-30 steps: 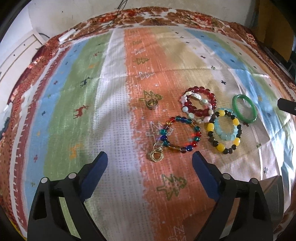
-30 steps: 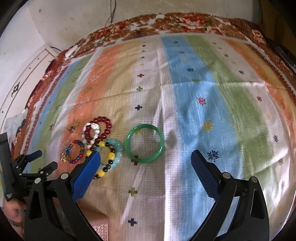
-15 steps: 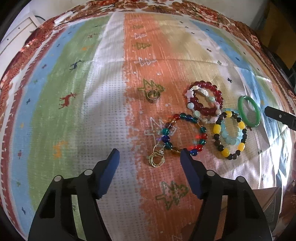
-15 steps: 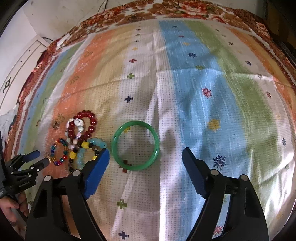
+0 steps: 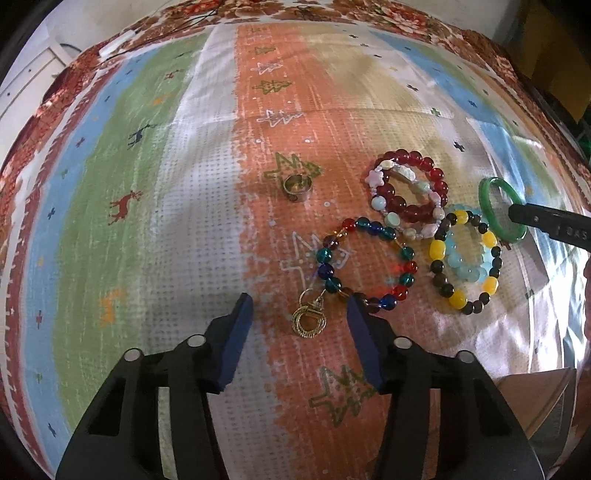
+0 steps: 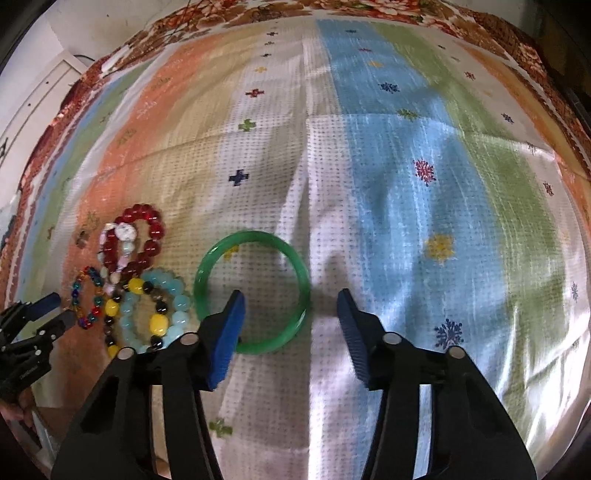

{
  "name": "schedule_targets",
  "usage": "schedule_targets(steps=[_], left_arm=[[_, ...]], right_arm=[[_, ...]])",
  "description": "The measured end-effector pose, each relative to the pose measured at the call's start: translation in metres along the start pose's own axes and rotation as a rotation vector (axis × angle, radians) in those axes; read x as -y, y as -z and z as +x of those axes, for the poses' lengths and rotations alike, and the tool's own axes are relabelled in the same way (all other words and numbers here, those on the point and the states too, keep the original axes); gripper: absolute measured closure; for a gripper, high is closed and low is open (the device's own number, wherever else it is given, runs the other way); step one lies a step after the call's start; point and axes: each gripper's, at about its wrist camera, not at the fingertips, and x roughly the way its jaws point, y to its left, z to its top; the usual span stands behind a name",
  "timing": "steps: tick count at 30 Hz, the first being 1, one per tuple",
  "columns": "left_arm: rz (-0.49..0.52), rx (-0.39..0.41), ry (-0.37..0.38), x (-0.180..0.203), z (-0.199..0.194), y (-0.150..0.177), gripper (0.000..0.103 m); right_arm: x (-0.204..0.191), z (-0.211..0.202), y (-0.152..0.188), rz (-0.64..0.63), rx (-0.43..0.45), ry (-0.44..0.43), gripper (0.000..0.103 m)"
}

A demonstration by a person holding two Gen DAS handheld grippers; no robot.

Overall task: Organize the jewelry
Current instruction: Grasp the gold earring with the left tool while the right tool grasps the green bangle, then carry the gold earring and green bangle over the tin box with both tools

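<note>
On the striped cloth a gold charm lies at the lower left of a multicolour bead bracelet. My left gripper hangs over the charm; its jaws are closing with the charm between them, untouched. Beyond lie a metal ring, a red bead bracelet and a yellow-and-black bracelet over a pale blue one. My right gripper is closing around the right rim of the green bangle. One finger is inside the hoop, the other outside it, and neither pad touches.
The cloth has a red floral border at the far edge. A brown cardboard piece sits at the near right in the left wrist view. The left gripper and a hand show at the right view's lower left.
Both grippers have narrowed their jaws and come down closer to the cloth. The right one moved in over the green bangle, so one finger now stands inside the hoop.
</note>
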Motion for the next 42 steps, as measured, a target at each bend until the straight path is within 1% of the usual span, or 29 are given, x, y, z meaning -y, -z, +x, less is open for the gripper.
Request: schedule_targets(steps=[3, 4, 6, 7, 9, 13, 14, 15, 18, 23, 26, 30, 42], left_arm=[[0.046, -0.002, -0.046, 0.005, 0.002, 0.002, 0.071], [0.07, -0.003, -0.055, 0.009, 0.002, 0.003, 0.073], [0.09, -0.007, -0.056, 0.011, 0.003, 0.004, 0.079], [0.097, -0.01, -0.056, 0.013, 0.003, 0.004, 0.081], [0.098, -0.014, -0.048, 0.014, 0.003, 0.005, 0.086], [0.126, -0.006, -0.064, 0.017, 0.003, 0.006, 0.087], [0.124, -0.005, -0.064, 0.017, 0.003, 0.006, 0.087], [0.123, -0.004, -0.065, 0.017, 0.002, 0.006, 0.087], [0.113, 0.004, -0.055, 0.019, -0.001, 0.007, 0.087], [0.123, 0.023, -0.074, 0.025, -0.005, 0.01, 0.087], [0.128, 0.032, -0.071, 0.027, -0.008, 0.011, 0.087], [0.127, 0.057, -0.081, 0.025, -0.016, 0.01, 0.087], [0.085, 0.105, -0.05, 0.02, -0.036, 0.008, 0.087]], right_arm=[[-0.002, 0.005, -0.001, -0.02, -0.002, 0.015, 0.057], [-0.002, 0.006, -0.001, -0.021, -0.001, 0.015, 0.057], [-0.003, 0.006, -0.001, -0.028, -0.004, 0.012, 0.061], [-0.003, 0.007, -0.002, -0.03, -0.005, 0.009, 0.062], [-0.002, 0.007, -0.002, -0.024, -0.009, 0.001, 0.066], [0.0, 0.006, 0.0, -0.022, 0.002, -0.014, 0.071], [0.0, 0.006, 0.0, -0.025, 0.005, -0.012, 0.077], [0.0, 0.006, 0.001, -0.028, 0.008, -0.004, 0.085], [0.0, 0.005, 0.001, -0.035, 0.006, 0.001, 0.089], [-0.001, 0.002, 0.003, -0.04, 0.002, 0.009, 0.092], [-0.004, -0.003, 0.004, -0.042, 0.007, 0.008, 0.094], [-0.01, -0.014, 0.006, -0.063, 0.039, 0.021, 0.094], [-0.023, -0.038, 0.014, -0.08, 0.078, -0.015, 0.094]])
